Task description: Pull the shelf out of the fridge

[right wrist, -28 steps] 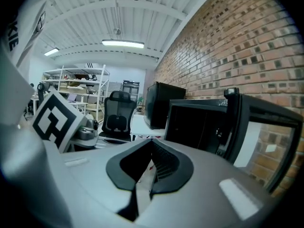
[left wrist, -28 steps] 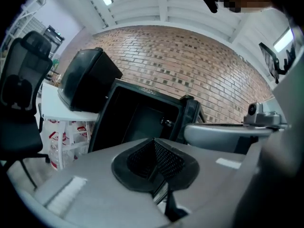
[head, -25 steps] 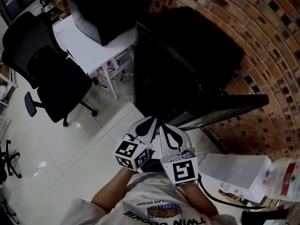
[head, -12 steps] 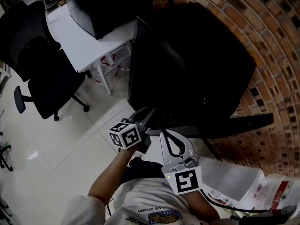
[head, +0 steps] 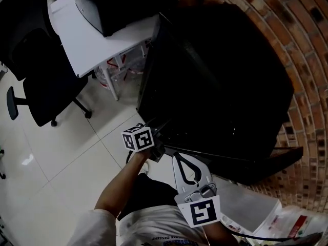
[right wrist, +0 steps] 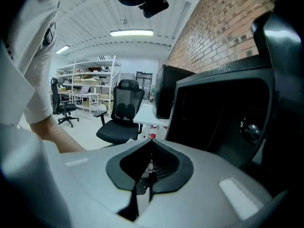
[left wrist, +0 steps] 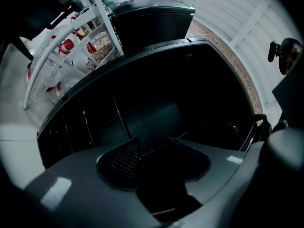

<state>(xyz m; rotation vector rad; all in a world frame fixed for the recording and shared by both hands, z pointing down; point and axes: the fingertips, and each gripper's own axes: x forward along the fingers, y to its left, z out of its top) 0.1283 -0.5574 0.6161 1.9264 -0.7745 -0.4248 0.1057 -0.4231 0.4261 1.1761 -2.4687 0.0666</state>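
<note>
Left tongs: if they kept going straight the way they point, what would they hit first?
The left tongs, which have just been opening with nothing between them, point into the open black fridge. They'd likely meet its greyish inner wall first, though depth is unclear.

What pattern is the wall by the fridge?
The wall is reddish-brown brick; clearest in right gripper view.

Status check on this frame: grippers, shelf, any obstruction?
Left gripper at fridge mouth, jaws just opening, nothing between them. Right gripper shut, empty, held back. Fridge open; shelf too dark to make out. Nothing blocking seen.
</note>
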